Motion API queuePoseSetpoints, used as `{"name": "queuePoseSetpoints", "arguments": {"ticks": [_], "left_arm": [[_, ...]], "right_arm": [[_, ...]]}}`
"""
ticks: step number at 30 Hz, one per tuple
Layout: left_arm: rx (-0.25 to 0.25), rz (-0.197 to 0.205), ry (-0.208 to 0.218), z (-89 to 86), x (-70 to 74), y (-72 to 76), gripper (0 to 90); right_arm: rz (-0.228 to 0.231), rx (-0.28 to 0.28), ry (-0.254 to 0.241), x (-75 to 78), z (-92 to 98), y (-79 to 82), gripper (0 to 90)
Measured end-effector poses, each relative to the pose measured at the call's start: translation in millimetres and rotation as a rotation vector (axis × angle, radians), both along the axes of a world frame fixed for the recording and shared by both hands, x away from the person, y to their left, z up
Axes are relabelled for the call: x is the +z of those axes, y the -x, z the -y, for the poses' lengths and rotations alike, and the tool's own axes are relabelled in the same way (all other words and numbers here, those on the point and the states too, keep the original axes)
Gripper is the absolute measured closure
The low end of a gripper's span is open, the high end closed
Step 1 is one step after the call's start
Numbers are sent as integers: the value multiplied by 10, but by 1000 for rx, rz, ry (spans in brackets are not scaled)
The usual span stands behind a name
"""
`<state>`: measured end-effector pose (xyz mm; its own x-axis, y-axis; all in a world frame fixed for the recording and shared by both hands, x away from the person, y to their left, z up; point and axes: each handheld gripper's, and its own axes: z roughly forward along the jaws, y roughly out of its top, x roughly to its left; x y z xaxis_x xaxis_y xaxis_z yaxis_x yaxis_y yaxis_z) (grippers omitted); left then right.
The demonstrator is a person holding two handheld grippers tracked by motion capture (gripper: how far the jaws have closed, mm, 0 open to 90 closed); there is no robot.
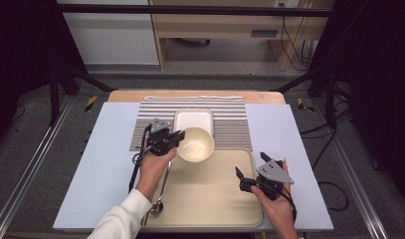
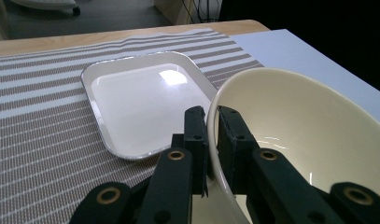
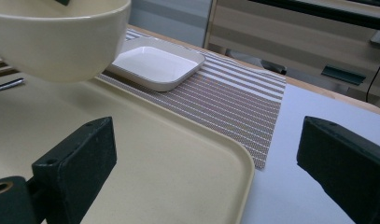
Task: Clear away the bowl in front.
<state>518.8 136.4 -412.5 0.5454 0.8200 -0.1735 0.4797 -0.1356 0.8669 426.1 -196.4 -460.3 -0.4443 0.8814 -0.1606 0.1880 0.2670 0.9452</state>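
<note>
At the bottom of the high view, the beige tray [image 1: 210, 199] lies closest to the person, and its near edge is almost at the near edge of the light blue table [image 1: 90, 164]. A spoon [image 1: 160, 196] lies along the left rim of the tray. The middle of the tray is bare, and there is free table surface to the left and to the right of it.

The right gripper [image 1: 247, 180] is in the lower right, over the right part of the tray. Its jaws stand wide apart and nothing is between them.

A little higher, at the centre of the frame, the left gripper [image 1: 176, 139] holds the cream bowl [image 1: 195, 144] by its left rim. In the left gripper view one black pad is outside the wall and one is inside, closed narrowly on the rim [image 2: 213, 135]. The bowl hangs above the far edge of the tray.

Behind it, the white rectangular dish [image 1: 194, 120] rests on the striped placemat [image 1: 230, 119], in the upper middle.
</note>
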Motion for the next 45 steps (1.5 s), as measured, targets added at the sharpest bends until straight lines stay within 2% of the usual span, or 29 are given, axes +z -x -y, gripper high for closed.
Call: {"name": "queuePoseSetpoints", "arguments": {"ticks": [12, 19, 25, 28, 36, 40, 42, 45], "left_arm": [[-33, -22, 3, -173, -108, 371, 819], [-56, -40, -8, -236, -248, 594, 818], [-65, -65, 8, -296, -327, 723, 817], [-67, -64, -1, -320, -344, 787, 817], [-66, -94, 17, -357, -411, 821, 816], [-72, -100, 10, -358, -420, 818, 817], [-70, -124, 13, -362, -434, 814, 820], [-75, -123, 2, -347, -429, 824, 820]], "right_arm": [[-2, -3, 3, -2, -2, -2, 48], [-5, -4, 5, -3, 2, 0, 48], [-7, -6, 5, -6, 1, -2, 48], [-8, -7, 7, -7, 0, -3, 48], [-10, -8, 15, -11, -7, -5, 48], [-10, -8, 16, -13, -8, -7, 48], [-13, -8, 16, -13, -10, -5, 48], [-12, -7, 17, -14, -18, -5, 48]]}}
